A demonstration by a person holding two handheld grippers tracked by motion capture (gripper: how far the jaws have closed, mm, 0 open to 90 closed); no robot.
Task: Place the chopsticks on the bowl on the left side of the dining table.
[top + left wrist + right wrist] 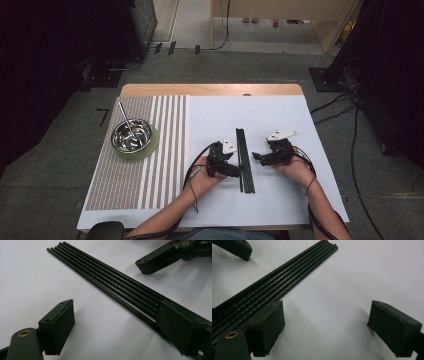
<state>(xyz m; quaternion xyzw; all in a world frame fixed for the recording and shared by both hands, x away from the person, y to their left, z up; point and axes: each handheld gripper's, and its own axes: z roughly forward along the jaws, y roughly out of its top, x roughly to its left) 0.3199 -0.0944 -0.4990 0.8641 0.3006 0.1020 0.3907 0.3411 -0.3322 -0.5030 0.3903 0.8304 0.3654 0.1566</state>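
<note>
Nearest the person, the left claw (239,172) and right claw (256,157) both gape wide and grip nothing, flanking the black rods (244,159) lying bundled lengthwise mid-counter (280,200), with a steel bowl (131,135) farther off left.

In the left gripper view the near end of the black rods (107,277) ran behind the right-hand jaw of the left tongs (120,331) and out past the frame edge. In the right gripper view the rods (282,277) left at the left edge, partly behind a jaw of the right tongs (332,330). From the high view, the worktop's (280,205) near edge was cut off — and the contents of the steel bowl (131,136) were too small to tell.
</note>
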